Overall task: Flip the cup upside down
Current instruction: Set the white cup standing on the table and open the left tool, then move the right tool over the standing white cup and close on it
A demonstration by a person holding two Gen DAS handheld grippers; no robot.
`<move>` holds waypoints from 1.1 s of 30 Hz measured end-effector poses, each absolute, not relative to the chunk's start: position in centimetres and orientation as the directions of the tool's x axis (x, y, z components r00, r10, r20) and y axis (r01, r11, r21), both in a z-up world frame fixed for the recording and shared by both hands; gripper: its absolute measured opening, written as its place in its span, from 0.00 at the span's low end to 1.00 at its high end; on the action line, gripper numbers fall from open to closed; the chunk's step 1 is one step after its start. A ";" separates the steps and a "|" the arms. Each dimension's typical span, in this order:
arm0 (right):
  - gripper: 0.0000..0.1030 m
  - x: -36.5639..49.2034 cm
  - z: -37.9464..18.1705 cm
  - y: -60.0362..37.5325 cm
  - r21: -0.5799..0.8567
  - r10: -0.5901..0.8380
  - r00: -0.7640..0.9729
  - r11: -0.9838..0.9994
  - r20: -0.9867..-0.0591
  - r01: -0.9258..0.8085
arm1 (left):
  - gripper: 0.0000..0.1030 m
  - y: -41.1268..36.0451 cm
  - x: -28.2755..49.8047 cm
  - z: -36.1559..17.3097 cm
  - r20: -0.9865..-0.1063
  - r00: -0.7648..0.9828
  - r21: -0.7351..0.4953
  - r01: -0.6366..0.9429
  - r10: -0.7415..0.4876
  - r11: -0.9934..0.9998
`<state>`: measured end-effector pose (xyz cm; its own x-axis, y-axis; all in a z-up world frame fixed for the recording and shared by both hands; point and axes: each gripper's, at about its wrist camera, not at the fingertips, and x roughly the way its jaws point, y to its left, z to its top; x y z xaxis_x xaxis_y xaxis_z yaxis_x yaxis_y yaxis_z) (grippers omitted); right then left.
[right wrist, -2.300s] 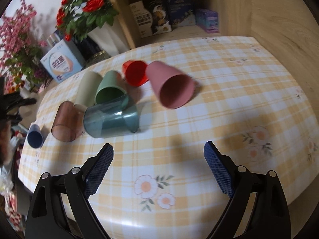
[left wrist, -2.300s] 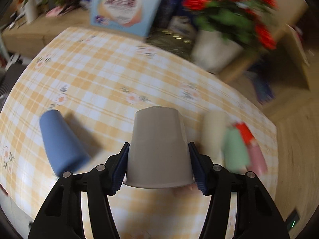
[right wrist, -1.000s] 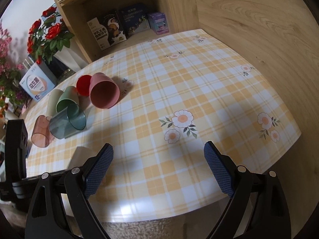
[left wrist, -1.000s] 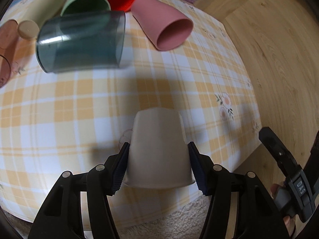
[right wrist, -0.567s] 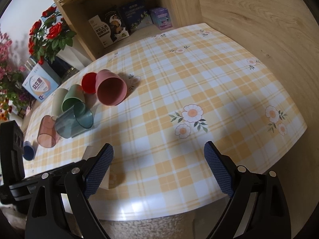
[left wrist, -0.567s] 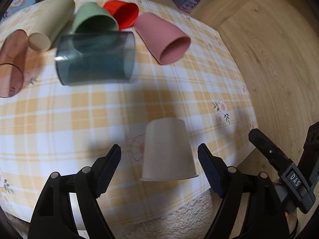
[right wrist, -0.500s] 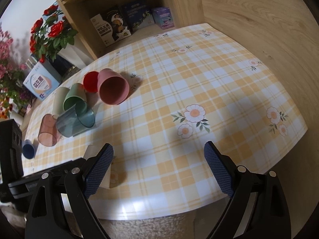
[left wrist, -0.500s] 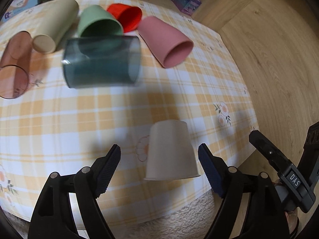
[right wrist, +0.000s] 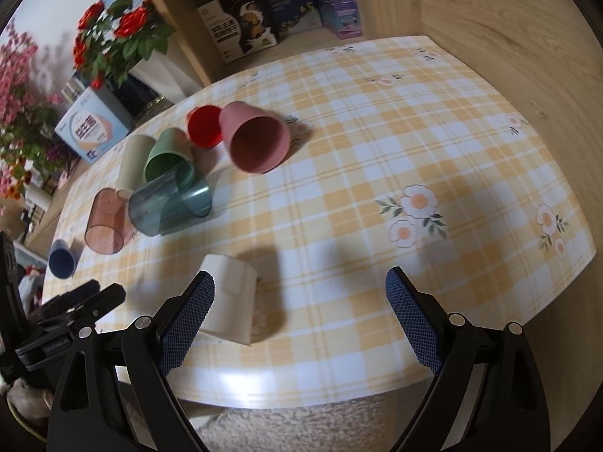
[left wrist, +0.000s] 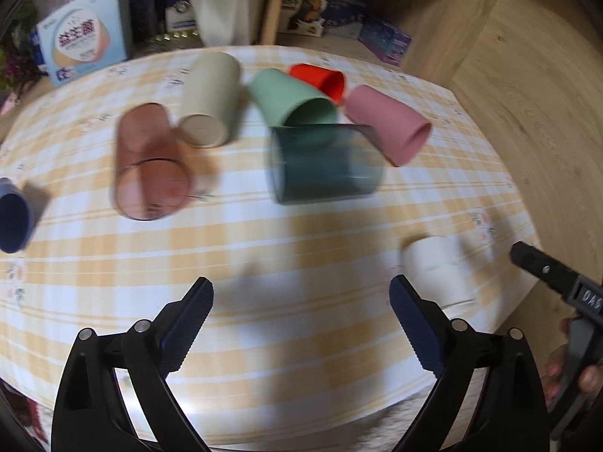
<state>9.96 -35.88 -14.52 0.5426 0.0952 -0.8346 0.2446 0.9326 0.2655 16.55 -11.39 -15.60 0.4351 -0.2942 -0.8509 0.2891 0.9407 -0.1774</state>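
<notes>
cream cup [right wrist: 228, 297] standing mouth-down near the front edge of the checked surface [right wrist: 377, 173], base up, free of both claws. left claw [left wrist: 299, 327] released, jaws wide and empty, aimed at the heap of cups lying on their sides farther back: teal cup [left wrist: 324, 164], rose cup [left wrist: 150, 165], beige cup [left wrist: 209, 103], green cup [left wrist: 292, 100], red cup [left wrist: 320, 79], pink cup [left wrist: 388, 124], blue cup [left wrist: 13, 216] at the far left. right claw [right wrist: 299, 320] likewise released, empty, hovering just beside the cream cup. judged next step: picking another lying cup, likely the teal or rose one nearest the left claw. best done by coming in low, jaws straddling the wall across its width, closing gently so it cannot roll, lifting clear of its neighbours before turning it mouth-down. teal cup touching the green one, so some risk of nudging the heap. compared with half a second back: cream cup then between the left jaws, now off to the right of that view; heap now centred.
</notes>
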 end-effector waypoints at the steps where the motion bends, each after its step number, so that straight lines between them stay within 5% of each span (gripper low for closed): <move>1: 0.87 10.1 -14.4 -35.4 0.260 0.097 0.540 0.937 -0.836 0.235 | 0.94 -10.8 16.5 -15.6 -0.848 0.450 -0.162 0.280 -0.279 0.946; 28: 0.87 12.7 -16.0 -30.0 0.123 0.044 0.415 0.979 -0.909 0.165 | 0.94 -1.7 14.8 -13.4 -0.732 0.681 0.022 -0.013 0.025 1.000; 33: 0.87 13.1 -16.1 -30.6 0.183 0.097 0.409 0.967 -0.907 0.177 | 0.94 -0.8 14.2 -12.5 -0.690 0.721 -0.069 0.020 -0.062 0.997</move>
<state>13.15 -30.59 -16.07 0.4092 0.0972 -0.9072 0.1766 0.9671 0.1833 14.18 -0.81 -12.47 0.7210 -0.0624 -0.6901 0.0201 0.9974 -0.0692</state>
